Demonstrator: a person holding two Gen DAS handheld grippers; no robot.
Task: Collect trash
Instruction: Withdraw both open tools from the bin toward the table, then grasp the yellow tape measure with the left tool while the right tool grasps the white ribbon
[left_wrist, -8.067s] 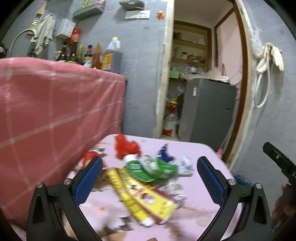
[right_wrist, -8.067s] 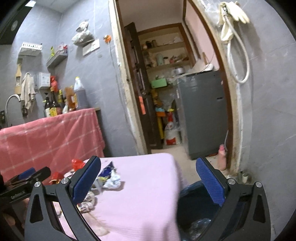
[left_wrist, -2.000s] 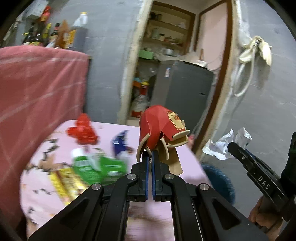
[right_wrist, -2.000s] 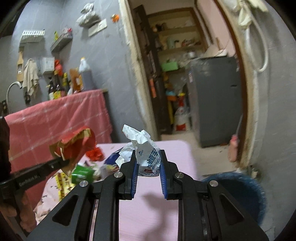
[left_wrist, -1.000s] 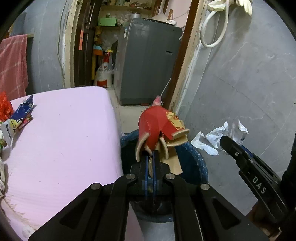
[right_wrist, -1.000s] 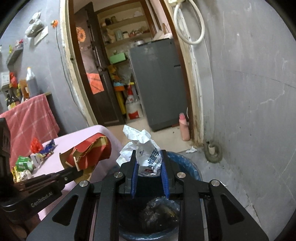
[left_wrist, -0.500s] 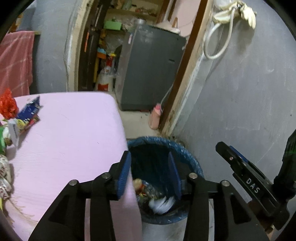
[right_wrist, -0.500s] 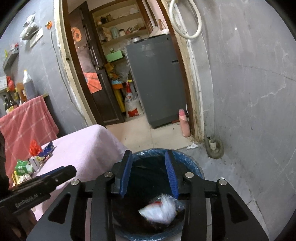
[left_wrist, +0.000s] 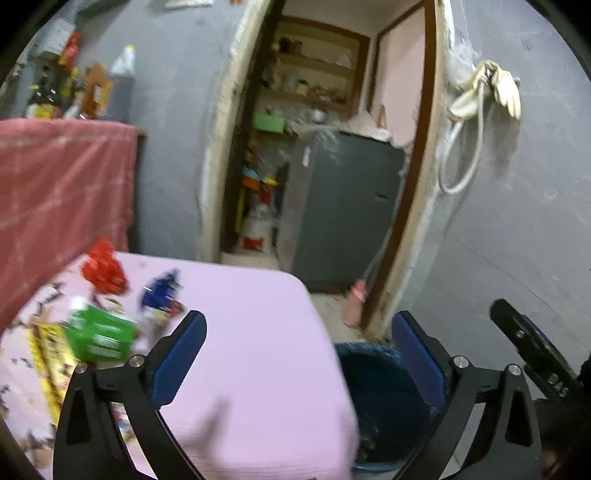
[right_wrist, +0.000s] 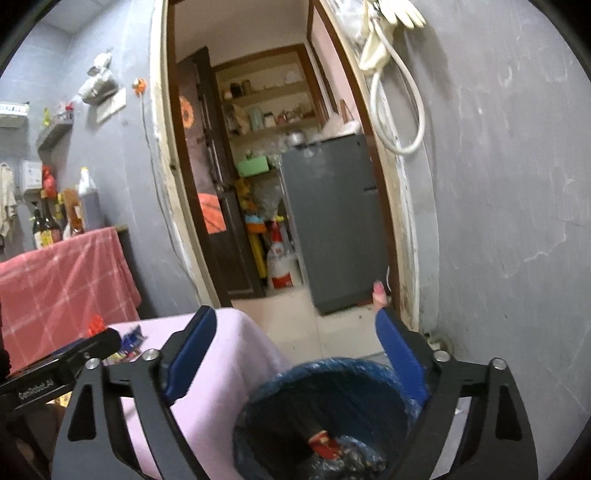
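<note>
My left gripper (left_wrist: 297, 354) is open and empty, over the right edge of the pink-covered table (left_wrist: 251, 369). Trash lies at the table's left: a red wrapper (left_wrist: 103, 267), a blue wrapper (left_wrist: 162, 291), a green packet (left_wrist: 99, 334) and a yellow wrapper (left_wrist: 40, 354). My right gripper (right_wrist: 295, 354) is open and empty above the blue-lined trash bin (right_wrist: 325, 417), which holds red and crumpled trash (right_wrist: 325, 441). The bin also shows in the left wrist view (left_wrist: 373, 391). The other gripper appears at each view's edge (left_wrist: 532, 350) (right_wrist: 59, 363).
A red checked cloth (left_wrist: 62, 192) covers a counter left of the table, with bottles (right_wrist: 55, 218) on it. A doorway (right_wrist: 266, 184) leads to a grey fridge (right_wrist: 332, 221). A pink bottle (left_wrist: 354, 302) stands on the floor by the door frame. A grey wall is on the right.
Both grippers opened further after dropping the red carton and the white wrapper into the bin. The left gripper swung back left toward the table; the right rose slightly above the bin.
</note>
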